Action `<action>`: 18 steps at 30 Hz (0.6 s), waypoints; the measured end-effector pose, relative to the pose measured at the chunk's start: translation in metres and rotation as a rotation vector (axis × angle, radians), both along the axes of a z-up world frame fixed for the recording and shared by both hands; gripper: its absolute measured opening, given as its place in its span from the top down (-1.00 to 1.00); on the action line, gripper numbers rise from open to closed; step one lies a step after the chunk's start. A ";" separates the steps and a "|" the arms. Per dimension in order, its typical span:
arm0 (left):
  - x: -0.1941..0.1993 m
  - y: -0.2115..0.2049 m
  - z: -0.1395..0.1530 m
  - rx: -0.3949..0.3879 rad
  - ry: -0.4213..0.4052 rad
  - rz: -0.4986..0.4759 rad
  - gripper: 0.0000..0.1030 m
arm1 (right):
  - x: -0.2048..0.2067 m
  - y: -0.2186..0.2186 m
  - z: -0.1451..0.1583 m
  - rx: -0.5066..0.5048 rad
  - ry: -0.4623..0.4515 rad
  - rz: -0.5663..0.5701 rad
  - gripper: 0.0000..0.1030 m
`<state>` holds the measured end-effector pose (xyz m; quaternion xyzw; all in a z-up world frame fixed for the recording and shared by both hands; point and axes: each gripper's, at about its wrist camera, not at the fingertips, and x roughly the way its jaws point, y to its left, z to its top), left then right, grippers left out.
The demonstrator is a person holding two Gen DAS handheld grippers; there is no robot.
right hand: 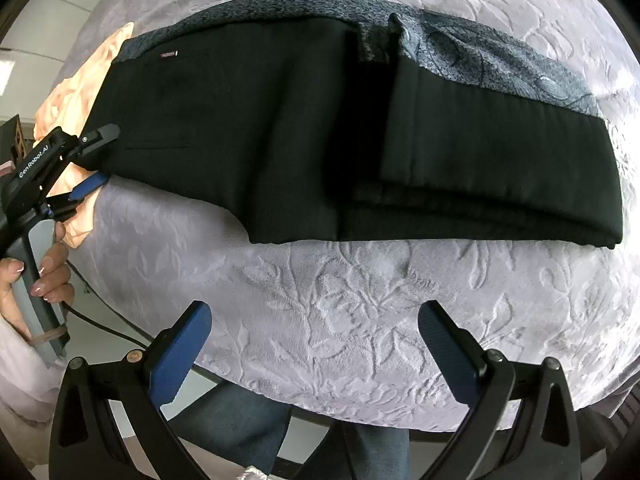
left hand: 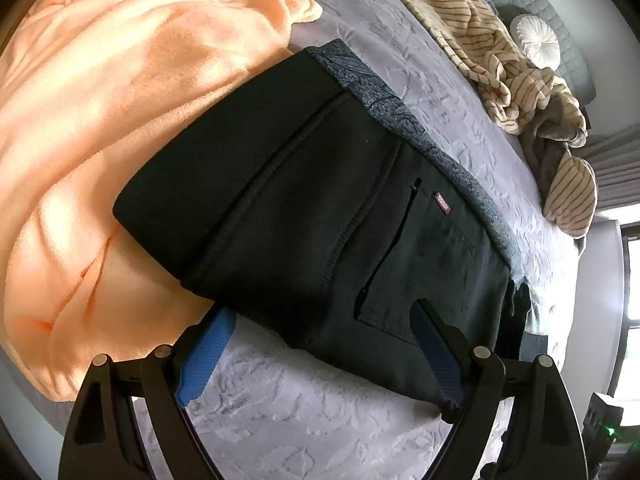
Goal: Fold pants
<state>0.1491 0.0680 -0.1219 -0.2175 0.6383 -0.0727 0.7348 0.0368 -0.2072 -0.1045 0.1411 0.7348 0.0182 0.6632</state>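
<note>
Black pants (right hand: 280, 128) lie folded lengthwise on a lavender embossed bedspread (right hand: 340, 304), with the leg end doubled back over the right part (right hand: 492, 164). In the left wrist view the pants (left hand: 320, 208) show a back pocket and a small red tag. My left gripper (left hand: 320, 344) is open at the waist end, one blue pad (left hand: 208, 352) on the bedspread, the other finger over the fabric. It also shows in the right wrist view (right hand: 100, 156). My right gripper (right hand: 316, 344) is open and empty, above the bedspread, short of the pants' near edge.
An orange blanket (left hand: 100, 140) is heaped against the pants' waist end. A grey patterned cloth (right hand: 480, 52) lies under the pants' far edge. A striped beige garment (left hand: 500, 60) and a round white cushion (left hand: 536, 40) lie farther back. The bed edge (right hand: 360, 412) is near my right gripper.
</note>
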 end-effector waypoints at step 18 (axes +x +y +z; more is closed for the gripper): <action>0.004 0.014 -0.024 -0.123 0.010 0.105 -0.74 | -0.003 0.005 -0.018 0.053 0.025 -0.034 -1.00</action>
